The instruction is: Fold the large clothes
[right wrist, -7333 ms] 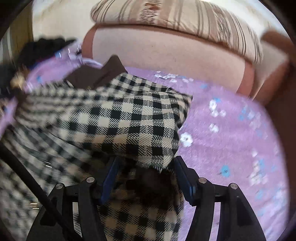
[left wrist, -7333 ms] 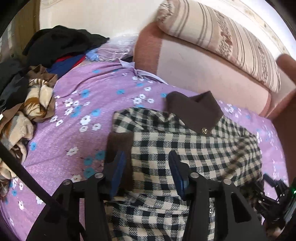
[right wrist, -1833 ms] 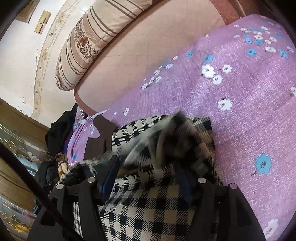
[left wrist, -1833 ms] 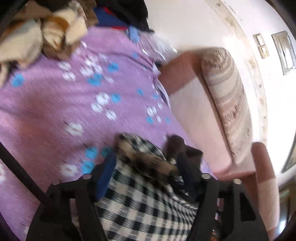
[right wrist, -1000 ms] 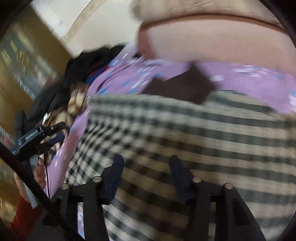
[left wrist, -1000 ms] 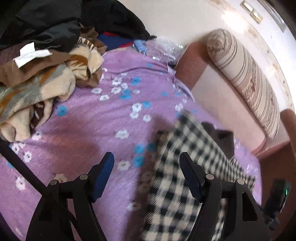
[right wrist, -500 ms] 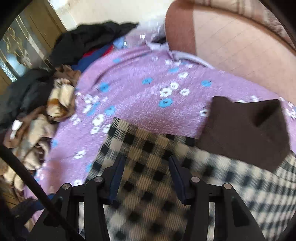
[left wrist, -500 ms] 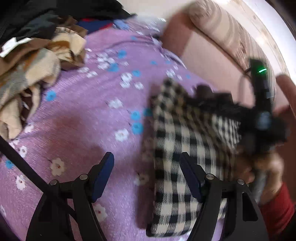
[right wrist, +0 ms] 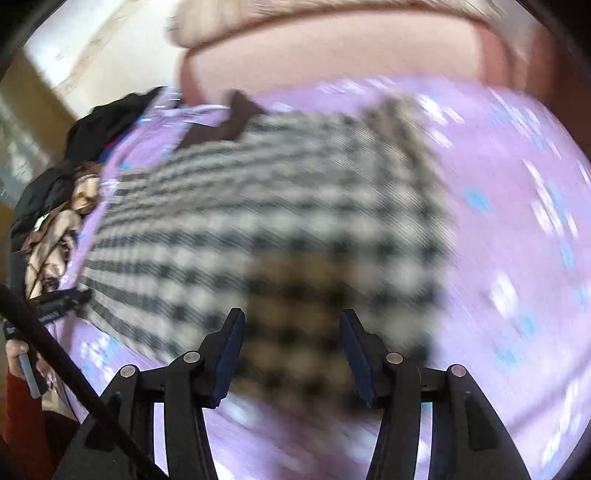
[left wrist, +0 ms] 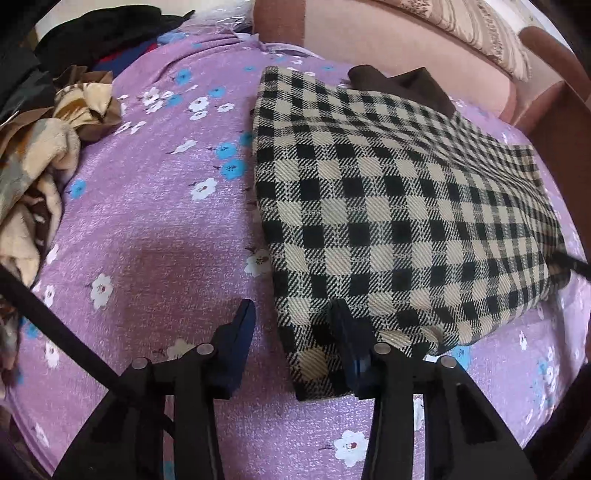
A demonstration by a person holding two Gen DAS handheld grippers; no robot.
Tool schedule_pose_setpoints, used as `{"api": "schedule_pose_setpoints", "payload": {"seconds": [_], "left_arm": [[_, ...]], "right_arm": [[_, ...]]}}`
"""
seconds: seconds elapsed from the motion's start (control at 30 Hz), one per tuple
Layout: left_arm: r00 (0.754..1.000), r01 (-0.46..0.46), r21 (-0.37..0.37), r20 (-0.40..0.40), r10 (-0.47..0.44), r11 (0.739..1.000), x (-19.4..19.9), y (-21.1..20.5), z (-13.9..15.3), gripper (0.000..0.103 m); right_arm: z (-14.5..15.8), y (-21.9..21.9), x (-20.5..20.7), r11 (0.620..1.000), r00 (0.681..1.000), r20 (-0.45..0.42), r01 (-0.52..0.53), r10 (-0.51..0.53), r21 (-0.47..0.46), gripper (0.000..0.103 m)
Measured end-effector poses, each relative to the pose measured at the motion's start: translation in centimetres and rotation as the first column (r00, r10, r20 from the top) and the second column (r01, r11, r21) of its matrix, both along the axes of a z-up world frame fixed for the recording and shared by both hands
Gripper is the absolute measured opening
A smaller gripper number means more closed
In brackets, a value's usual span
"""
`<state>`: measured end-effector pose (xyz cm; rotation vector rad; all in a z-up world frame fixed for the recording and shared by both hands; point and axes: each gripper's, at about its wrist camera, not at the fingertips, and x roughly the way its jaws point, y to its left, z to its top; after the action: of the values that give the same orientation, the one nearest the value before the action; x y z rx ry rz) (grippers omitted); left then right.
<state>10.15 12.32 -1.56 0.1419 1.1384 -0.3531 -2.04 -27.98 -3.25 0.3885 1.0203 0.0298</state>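
So the checked shirt (left wrist: 388, 206) is lying folded into a chunky rectangle on the purple flowered bedspread (left wrist: 147, 221), with its brown collar (left wrist: 402, 86) poking out the far side, toward the sofa back (left wrist: 369, 33).

The left gripper (left wrist: 291, 332) has just been closing, but its pads aren't pinching anything. They straddle the shirt's near left corner: one finger is over bare bedspread just left of the shirt, the other over the shirt's near edge. The right gripper (right wrist: 291, 343) also stands apart, hovering over the shirt's near edge with nothing clamped. That view is heavily smeared, so I can't tell whether it touches the cloth.

My guess at what could go wrong: if the left one closes on that corner, it may catch only the top layer, and lifting would peel the fold open. The near edge already looks a bit puffy and uneven, so a sloppy tug could skew the whole stack. The collar sticking out might flop loose too.

Other stuff: a heap of tan and brown clothes (left wrist: 40, 155) sits well left of the shirt, with dark clothes (left wrist: 103, 33) piled beyond it. Nothing lies right beside the shirt. A hand (right wrist: 16, 354) shows at the right view's left edge.
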Motion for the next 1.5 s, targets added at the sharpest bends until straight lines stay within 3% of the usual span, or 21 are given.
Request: {"api": "schedule_pose_setpoints", "payload": {"seconds": [0.1, 0.13, 0.2, 0.33, 0.37, 0.43, 0.5, 0.57, 0.6, 0.7, 0.83, 0.97, 1.03, 1.27, 1.43, 1.5], "left_arm": [[1.0, -0.012, 0.043, 0.02, 0.011, 0.999, -0.4, -0.4, 0.0, 0.041], [1.0, -0.014, 0.056, 0.026, 0.013, 0.998, -0.3, -0.7, 0.1, 0.041], [0.999, -0.021, 0.071, 0.037, 0.018, 0.997, -0.4, -1.0, 0.3, 0.041], [0.991, -0.092, 0.067, 0.104, 0.085, 0.994, -1.0, -0.2, 1.6, 0.04], [0.985, -0.111, 0.046, 0.134, 0.104, 0.993, -1.2, 0.1, 2.4, 0.04], [0.976, -0.11, -0.065, 0.181, 0.12, 0.992, -1.8, 0.2, 4.3, 0.041], [0.97, -0.082, -0.173, 0.21, 0.118, 0.981, -2.2, -0.7, 5.8, 0.052], [0.964, -0.059, -0.213, 0.241, 0.111, 0.975, -2.6, -2.2, 6.3, 0.065], [0.963, -0.048, -0.214, 0.25, 0.102, 0.976, -2.7, -3.3, 6.3, 0.066], [0.972, 0.0, -0.195, 0.232, 0.046, 0.981, -2.4, -7.0, 4.9, 0.066], [0.985, 0.031, -0.162, 0.173, -0.003, 0.986, -2.1, -10.1, 1.8, 0.066], [0.979, 0.056, -0.034, 0.2, -0.048, 0.998, -2.2, -12.1, -0.4, 0.066], [0.975, 0.054, 0.011, 0.213, -0.055, 0.998, -2.3, -12.4, -0.6, 0.066], [0.976, 0.011, 0.04, 0.215, -0.019, 0.999, -1.3, -9.5, -0.7, 0.066], [0.976, -0.084, 0.045, 0.207, 0.072, 0.995, -0.4, -5.1, -0.9, 0.071], [0.973, -0.139, 0.042, 0.193, 0.128, 0.989, 0.1, -3.0, -0.9, 0.072]], "right_arm": [[-1.3, -3.1, -1.8, 0.996, 0.996, -0.026, 0.086, -0.087, -0.016, 0.049], [-1.3, -3.9, -2.3, 0.993, 0.993, -0.022, 0.115, -0.115, -0.015, 0.055], [-1.3, -5.1, -3.5, 0.963, 0.973, -0.042, 0.219, -0.228, -0.157, 0.06], [-0.5, -7.3, -5.3, 0.96, 0.961, -0.016, 0.274, -0.275, -0.05, 0.065], [-0.1, -7.5, -5.6, 0.96, 0.961, 0.006, 0.275, -0.275, -0.058, 0.065], [0.8, -7.5, -6.0, 0.958, 0.962, 0.052, 0.272, -0.268, -0.094, 0.065], [1.5, -7.2, -6.1, 0.959, 0.96, 0.106, 0.27, -0.261, -0.086, 0.065], [2.3, -6.3, -5.7, 0.963, 0.953, 0.166, 0.264, -0.252, -0.057, 0.065], [2.7, -5.4, -5.4, 0.966, 0.949, 0.206, 0.254, -0.239, -0.05, 0.065], [3.4, -1.9, -3.5, 0.984, 0.954, 0.259, 0.169, -0.148, -0.058, 0.064], [2.9, 3.3, -1.4, 0.998, 0.968, 0.249, -0.005, 0.022, -0.067, 0.064], [0.9, 6.4, -0.5, 0.987, 0.973, 0.182, -0.121, 0.139, -0.105, 0.064], [0.0, 6.1, -0.2, 0.981, 0.981, 0.14, -0.113, 0.136, -0.158, 0.063], [-1.1, 0.6, -0.9, 0.99, 0.995, 0.095, 0.006, 0.008, -0.138, 0.063], [-1.7, -2.4, -1.8, 0.992, 0.995, 0.078, 0.069, -0.06, -0.109, 0.062], [-1.5, -3.0, -1.5, 0.982, 0.994, 0.063, 0.099, -0.09, -0.16, 0.064]]}}
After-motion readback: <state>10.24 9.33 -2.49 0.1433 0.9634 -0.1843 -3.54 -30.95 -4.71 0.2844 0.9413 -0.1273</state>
